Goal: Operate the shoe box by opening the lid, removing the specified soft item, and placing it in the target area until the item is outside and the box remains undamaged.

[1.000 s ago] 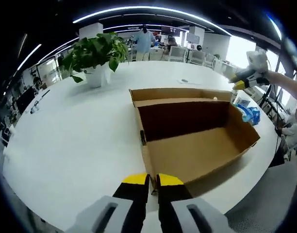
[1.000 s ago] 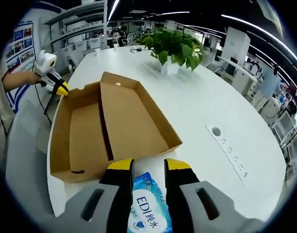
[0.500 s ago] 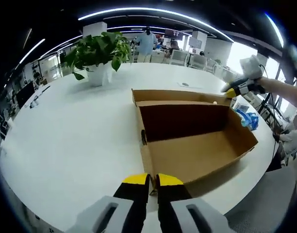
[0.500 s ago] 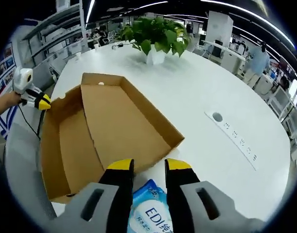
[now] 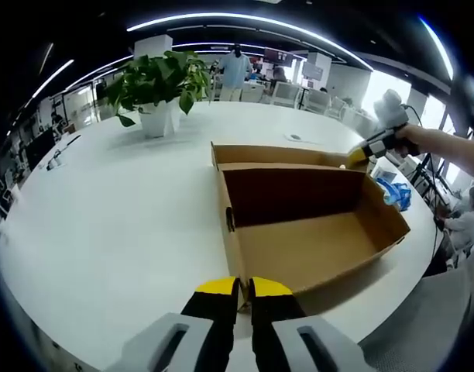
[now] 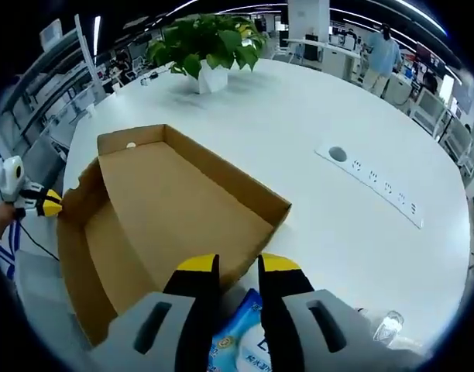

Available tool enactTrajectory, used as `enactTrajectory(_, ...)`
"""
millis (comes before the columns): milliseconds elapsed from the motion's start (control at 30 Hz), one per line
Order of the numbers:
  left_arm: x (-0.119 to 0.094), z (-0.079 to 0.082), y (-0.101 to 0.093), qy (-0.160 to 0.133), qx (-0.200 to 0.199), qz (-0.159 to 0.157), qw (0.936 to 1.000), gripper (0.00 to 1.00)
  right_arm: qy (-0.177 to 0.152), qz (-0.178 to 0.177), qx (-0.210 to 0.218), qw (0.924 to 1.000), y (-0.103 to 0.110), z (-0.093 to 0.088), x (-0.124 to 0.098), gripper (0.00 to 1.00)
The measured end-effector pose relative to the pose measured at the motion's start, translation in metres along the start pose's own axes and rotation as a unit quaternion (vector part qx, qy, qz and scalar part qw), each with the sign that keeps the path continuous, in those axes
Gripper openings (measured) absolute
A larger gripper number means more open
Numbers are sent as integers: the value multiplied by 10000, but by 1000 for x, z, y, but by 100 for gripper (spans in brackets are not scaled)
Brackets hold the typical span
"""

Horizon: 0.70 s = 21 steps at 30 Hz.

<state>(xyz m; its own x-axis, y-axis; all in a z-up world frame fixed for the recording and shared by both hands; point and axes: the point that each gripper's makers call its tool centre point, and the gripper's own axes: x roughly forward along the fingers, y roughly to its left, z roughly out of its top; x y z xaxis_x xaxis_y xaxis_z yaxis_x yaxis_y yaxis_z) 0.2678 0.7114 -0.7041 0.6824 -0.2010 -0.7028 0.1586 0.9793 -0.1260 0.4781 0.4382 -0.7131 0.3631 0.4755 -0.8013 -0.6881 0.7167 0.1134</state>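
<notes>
an open cardboard shoe box [image 5: 307,213] lies on a round white table [image 5: 121,209], its lid folded back flat and its inside bare — seen in the left gripper view from the near end. the left gripper [image 5: 235,288] hangs just over the box's near corner with its yellow-tipped jaws drawn close, a thin gap between them and nothing in it. at the far right of that view the right gripper [image 5: 359,153] reaches in, held by a person's hand [image 5: 403,136], its tips at the box's far right corner. a blue pack of wet wipes [image 5: 396,191] rests on the table just beside the box's right wall, outside it.

in the right gripper view the same pack [image 6: 235,335] lies right under the gripper's own jaws; whether they are grasping it or merely hovering cannot be told. the left gripper [image 6: 43,203] shows at the box's far left corner. a potted plant [image 6: 204,48] stands at the far side of the table, and a strip of power sockets [image 6: 376,182] is set into the tabletop to the right.
</notes>
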Motion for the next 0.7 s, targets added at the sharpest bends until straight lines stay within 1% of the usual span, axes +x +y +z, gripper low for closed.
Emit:
enactTrajectory(33, 0, 0, 0, -8, -24, -1, 10000, 5, 6, -16, 48, 10000, 0, -1, 0, 16)
enactTrajectory(233, 0, 0, -1, -16, -29, -16, 10000, 5, -10, -131, -33, 9999, 4, 1, -3, 13)
enactTrajectory(333, 0, 0, 0, -4, -46, -28, 10000, 5, -68, -200, -72, 9998, 4, 4, -6, 12)
enactTrajectory(567, 0, 0, -1, 3, -40, -37, 10000, 5, -198, -264, 0, 9995, 3, 8, -14, 8)
enactTrajectory(700, 0, 0, -1, 3, -28, -35, 10000, 5, -326, -301, -22, 9990, 2, 14, -22, 5)
